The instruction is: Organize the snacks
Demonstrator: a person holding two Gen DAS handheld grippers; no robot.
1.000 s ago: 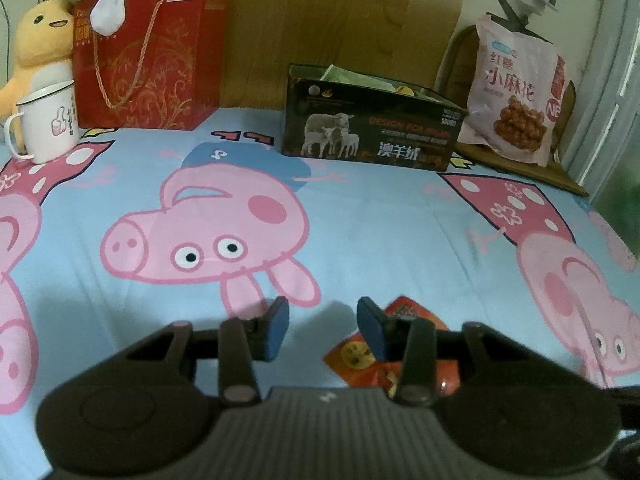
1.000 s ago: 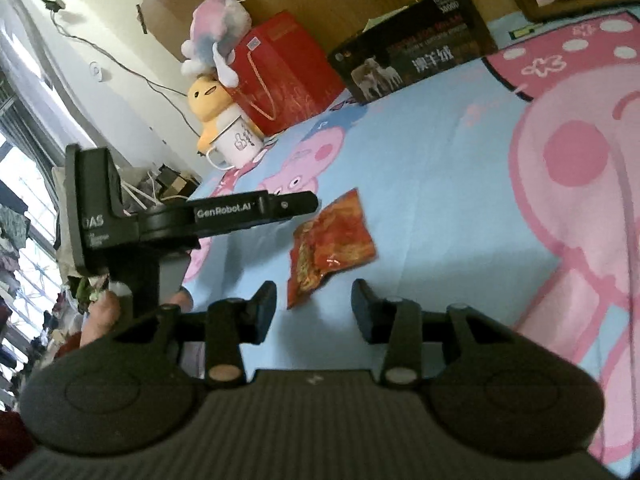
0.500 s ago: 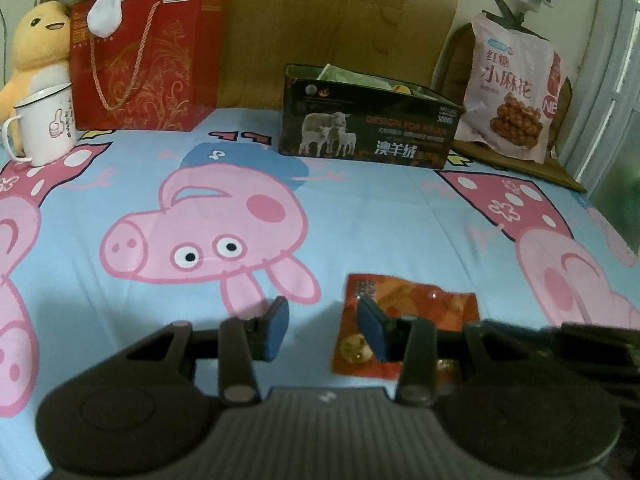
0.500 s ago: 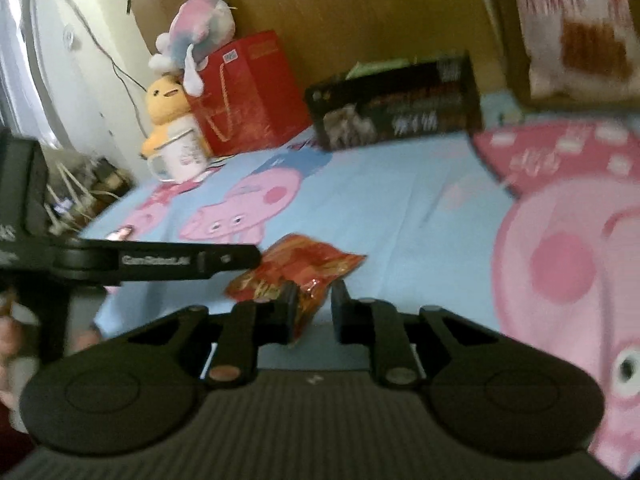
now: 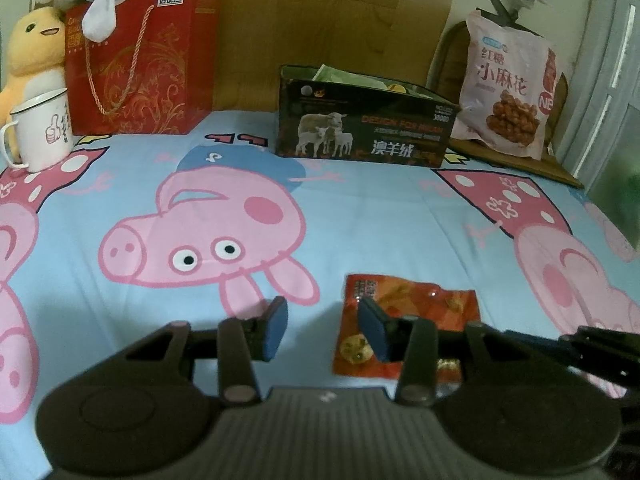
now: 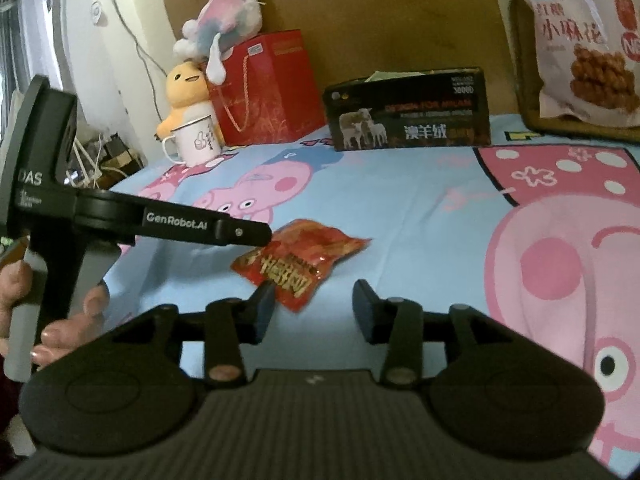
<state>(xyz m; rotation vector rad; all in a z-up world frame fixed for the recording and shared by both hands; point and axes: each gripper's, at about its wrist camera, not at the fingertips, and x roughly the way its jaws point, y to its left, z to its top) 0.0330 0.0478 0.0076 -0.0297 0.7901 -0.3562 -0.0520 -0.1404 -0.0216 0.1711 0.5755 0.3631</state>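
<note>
A red snack packet (image 5: 416, 304) lies flat on the blue cartoon-pig sheet (image 5: 360, 208). My left gripper (image 5: 322, 328) is open and empty, low over the sheet; the packet lies under and beyond its right finger. In the right wrist view the packet (image 6: 298, 258) lies just beyond my right gripper (image 6: 314, 310), which is open and empty, its left fingertip at the packet's near corner. A dark open box with sheep pictures (image 5: 362, 124) stands at the back, with packets inside. It also shows in the right wrist view (image 6: 408, 112).
A pink snack bag (image 5: 508, 88) leans on a wooden tray at the back right. A red gift bag (image 5: 140, 60), a yellow plush duck (image 5: 34, 52), a white mug (image 5: 40, 132) stand back left. The left gripper's body (image 6: 120, 220) crosses the right wrist view.
My right gripper's jaws, narrowed half a second ago, have opened wide again, and it has swung level behind the packet. The packet has shifted on the sheet in the left wrist view.
</note>
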